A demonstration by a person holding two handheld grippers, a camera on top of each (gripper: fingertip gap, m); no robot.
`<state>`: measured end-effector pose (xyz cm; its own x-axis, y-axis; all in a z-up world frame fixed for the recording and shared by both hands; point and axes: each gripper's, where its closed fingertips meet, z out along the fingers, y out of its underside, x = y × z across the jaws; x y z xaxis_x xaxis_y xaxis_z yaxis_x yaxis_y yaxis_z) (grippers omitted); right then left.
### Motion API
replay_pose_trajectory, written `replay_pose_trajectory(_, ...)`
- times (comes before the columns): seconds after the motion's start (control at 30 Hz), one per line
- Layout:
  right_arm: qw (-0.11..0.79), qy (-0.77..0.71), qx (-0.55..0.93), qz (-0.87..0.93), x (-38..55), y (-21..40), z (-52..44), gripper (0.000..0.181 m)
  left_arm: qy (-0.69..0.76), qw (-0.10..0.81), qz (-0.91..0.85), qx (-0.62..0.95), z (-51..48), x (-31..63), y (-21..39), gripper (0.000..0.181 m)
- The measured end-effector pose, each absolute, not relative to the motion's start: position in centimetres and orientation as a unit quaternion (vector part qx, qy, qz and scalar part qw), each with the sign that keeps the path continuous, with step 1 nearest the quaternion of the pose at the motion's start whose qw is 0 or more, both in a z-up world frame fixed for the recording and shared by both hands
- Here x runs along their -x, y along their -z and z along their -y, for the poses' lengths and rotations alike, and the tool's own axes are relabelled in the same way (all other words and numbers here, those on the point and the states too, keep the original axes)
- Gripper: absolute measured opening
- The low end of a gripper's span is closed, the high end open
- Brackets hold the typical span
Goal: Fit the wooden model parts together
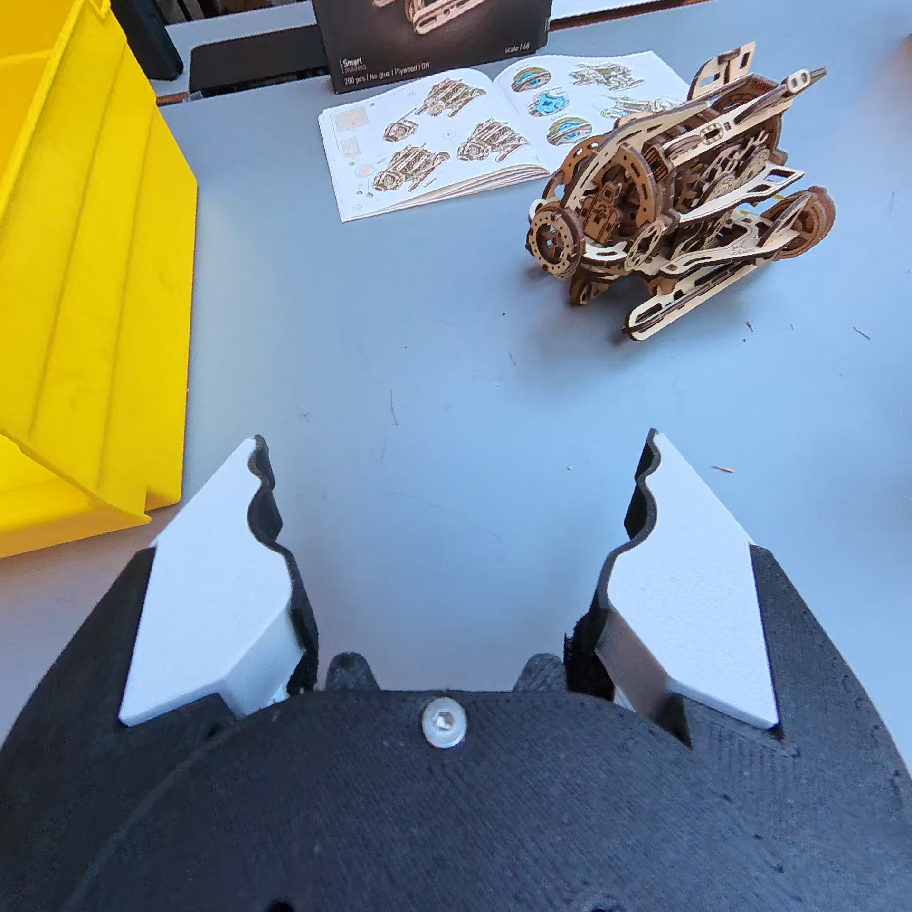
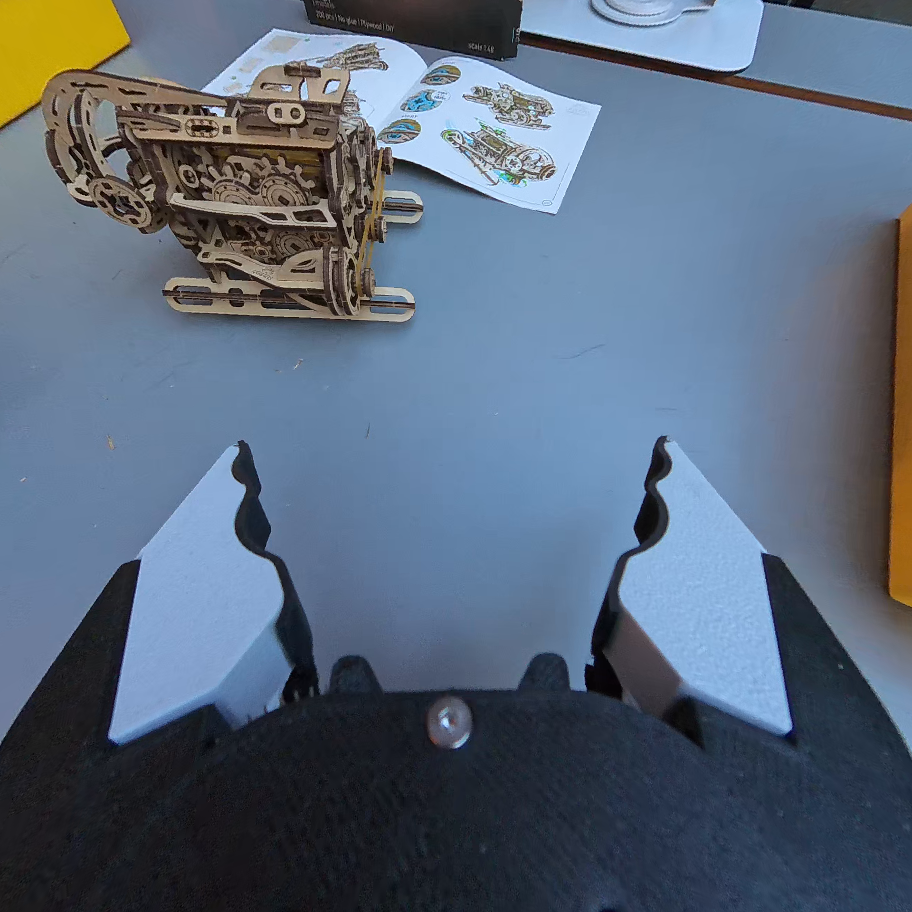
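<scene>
A wooden mechanical model (image 1: 686, 197) with gears, wheels and skid rails stands on the grey table, ahead and to the right in the left wrist view. In the right wrist view the wooden model (image 2: 232, 197) stands ahead and to the left. My left gripper (image 1: 454, 439) is open and empty, low over bare table, well short of the model. My right gripper (image 2: 451, 444) is open and empty too, also over bare table, short of the model. No loose wooden parts show apart from small splinters on the table.
An open instruction booklet (image 1: 444, 143) lies behind the model, with the dark kit box (image 1: 434, 39) standing behind it. A large yellow bin (image 1: 74, 271) stands at the left. A brown envelope-like sheet (image 2: 900, 419) lies at the right edge. A white tray (image 2: 666, 34) sits far back.
</scene>
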<state>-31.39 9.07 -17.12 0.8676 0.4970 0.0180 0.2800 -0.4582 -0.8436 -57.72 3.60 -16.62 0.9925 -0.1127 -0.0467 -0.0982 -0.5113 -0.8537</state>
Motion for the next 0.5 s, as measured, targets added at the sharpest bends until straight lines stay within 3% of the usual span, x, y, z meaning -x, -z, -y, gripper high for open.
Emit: replay_pose_trajectory(0.5, 0.462, -0.096, 0.852, 0.226, 30.8, 18.2, -9.4, 0.150, -0.002, 0.451, -0.066, 0.890, -3.5, 57.6, 19.0, 0.142)
